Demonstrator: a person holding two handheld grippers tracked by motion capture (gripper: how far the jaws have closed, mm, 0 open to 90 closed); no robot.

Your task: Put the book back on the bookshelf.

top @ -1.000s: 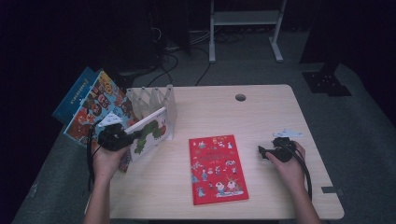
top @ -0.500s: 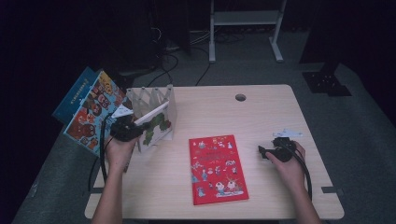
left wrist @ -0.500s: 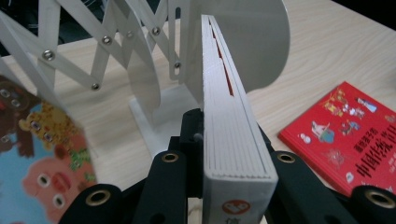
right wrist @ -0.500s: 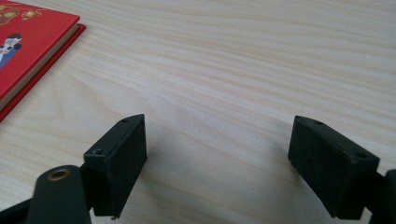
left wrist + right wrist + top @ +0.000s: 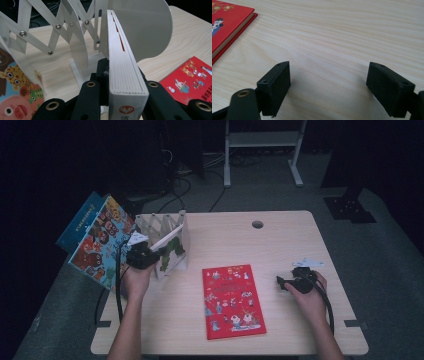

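Left gripper (image 5: 110, 100), clamped on the spine end of a white book (image 5: 122, 70), holds it tilted into the white rack (image 5: 165, 227) at the counter's (image 5: 280, 235) far left. The step looks like shelving; next, the book needs standing upright between dividers. Right gripper (image 5: 328, 90) rests wide open and empty beside the red book (image 5: 232, 300).

A pale wooden table (image 5: 280, 240) with rounded corners and a small round hole (image 5: 257, 224) near its far edge carries the things. A red picture book (image 5: 232, 301) lies flat near the middle toward the near edge, and a white accordion-style book rack (image 5: 162, 227) stands at the far left. At the table's left edge colourful picture books (image 5: 100, 242) lean outward, overhanging it
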